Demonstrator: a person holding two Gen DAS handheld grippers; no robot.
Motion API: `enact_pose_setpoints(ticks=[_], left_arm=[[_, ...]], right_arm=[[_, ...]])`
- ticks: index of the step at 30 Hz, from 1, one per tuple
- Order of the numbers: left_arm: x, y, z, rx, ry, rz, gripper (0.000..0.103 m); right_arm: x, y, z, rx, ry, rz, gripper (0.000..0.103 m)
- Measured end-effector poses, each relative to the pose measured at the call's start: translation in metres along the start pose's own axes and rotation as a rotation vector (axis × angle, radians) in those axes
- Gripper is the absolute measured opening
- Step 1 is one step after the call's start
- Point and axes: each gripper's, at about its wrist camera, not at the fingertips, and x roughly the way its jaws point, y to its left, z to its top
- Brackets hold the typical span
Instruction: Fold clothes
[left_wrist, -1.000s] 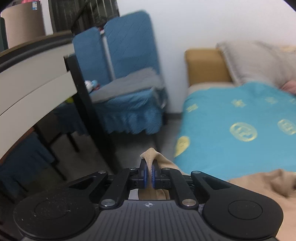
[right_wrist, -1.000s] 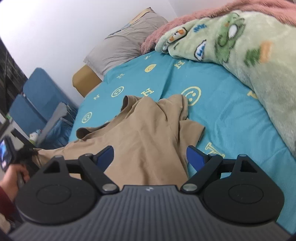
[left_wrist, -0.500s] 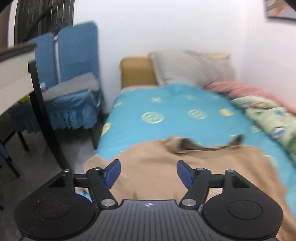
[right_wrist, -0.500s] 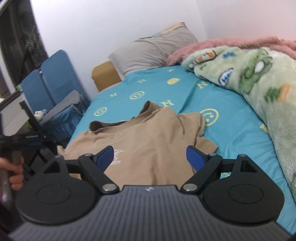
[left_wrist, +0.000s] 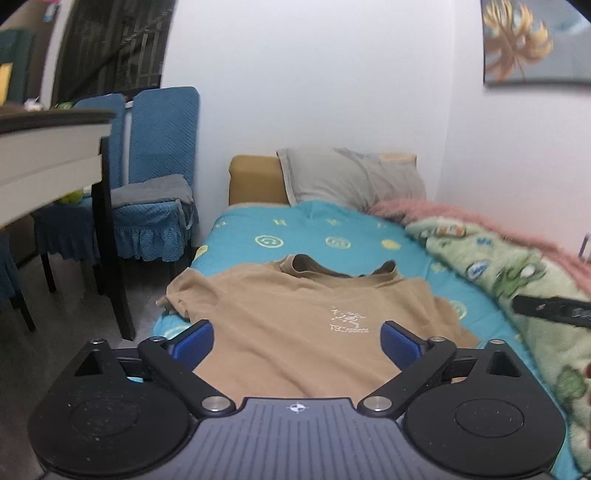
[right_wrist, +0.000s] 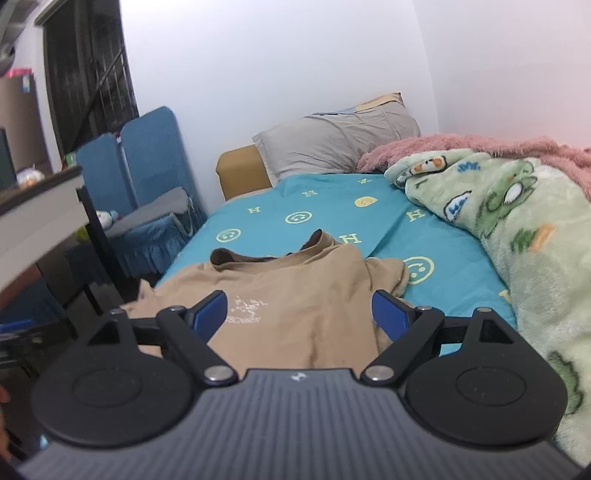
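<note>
Bed (left_wrist: 332, 229) (right_wrist: 258, 221): turquoise sheet printed with yellow smiley faces and the letter H; the letters read clearly only in the right wrist view.

Green cartoon blanket (left_wrist: 517, 266) (right_wrist: 517, 229): heaped along the bed's far side over a pink fleece (right_wrist: 461, 146).

Grey pillow (left_wrist: 347, 177) (right_wrist: 332, 144): at the headboard end.

Blue-covered chairs (left_wrist: 155, 155) (right_wrist: 140, 177): beside the bed, next to a table (left_wrist: 48, 147).

Wall picture (left_wrist: 535, 40): gold leaf motif, seen from the left wrist only.

Tan T-shirt (left_wrist: 295, 314) (right_wrist: 288, 288): spread front-up at the near end of the bed, collar toward the pillow, one sleeve over the edge. Small white chest logo, its lettering too blurred to read.

Left tool (left_wrist: 297, 341): its jaws have just been opening and stand wide apart above the shirt, nothing between them.

Right tool (right_wrist: 299, 314) (left_wrist: 550, 309): jaws apart, gripping nothing, hovering over the shirt.
</note>
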Motion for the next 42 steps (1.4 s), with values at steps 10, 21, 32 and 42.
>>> enact_pose_setpoints(ticks=[10, 21, 32, 42], left_arm=[[0.016, 0.039, -0.01, -0.071, 0.033, 0.065, 0.1], [0.014, 0.047, -0.017, -0.052, 0.069, 0.091, 0.1], [0.013, 0.038, -0.019, -0.093, 0.09, 0.029, 0.1], [0.053, 0.054, -0.027, -0.329, 0.161, -0.028, 0.1]], right_arm=[[0.007, -0.041, -0.006, 0.242, 0.014, 0.004, 0.087], [0.007, -0.086, -0.024, 0.564, 0.019, -0.028, 0.087], [0.029, -0.125, -0.037, 0.91, 0.022, 0.039, 0.083], [0.141, -0.153, -0.072, 1.081, 0.114, -0.016, 0.072]])
